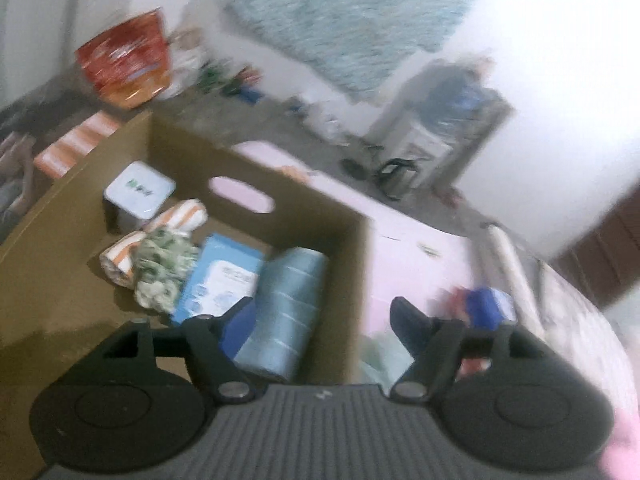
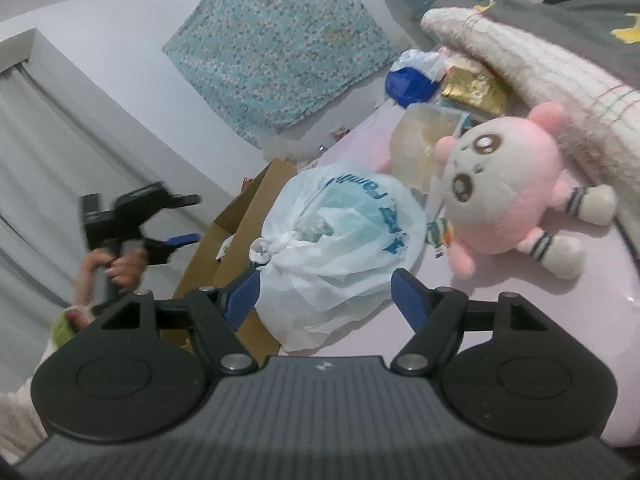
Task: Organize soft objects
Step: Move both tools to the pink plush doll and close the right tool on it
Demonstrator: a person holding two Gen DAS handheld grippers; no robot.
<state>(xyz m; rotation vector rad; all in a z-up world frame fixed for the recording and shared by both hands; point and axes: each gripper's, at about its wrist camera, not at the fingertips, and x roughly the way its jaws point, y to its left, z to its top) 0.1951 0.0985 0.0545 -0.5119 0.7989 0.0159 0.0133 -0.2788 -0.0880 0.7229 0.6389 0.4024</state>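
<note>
- Cardboard box [image 1: 280, 200] is sitting on the pink bed, holding a rolled blue towel [image 1: 284, 312], a striped roll [image 1: 176, 220] and small packs.
- Left gripper [image 1: 320, 312] is hanging above the box, jaws spread, pinching nothing.
- Right gripper [image 2: 326, 292] is straddling a tied white plastic bag [image 2: 340, 248] beside the box, jaws spread, not pressing it.
- Pink plush toy [image 2: 508, 196] is lying beyond the bag.

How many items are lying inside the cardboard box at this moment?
5 visible in the cardboard box: a white tin at the far corner, an orange-striped towel roll, a green-white scrunched cloth, a blue-white packet, and a blue rolled towel. Others may be hidden.
</note>
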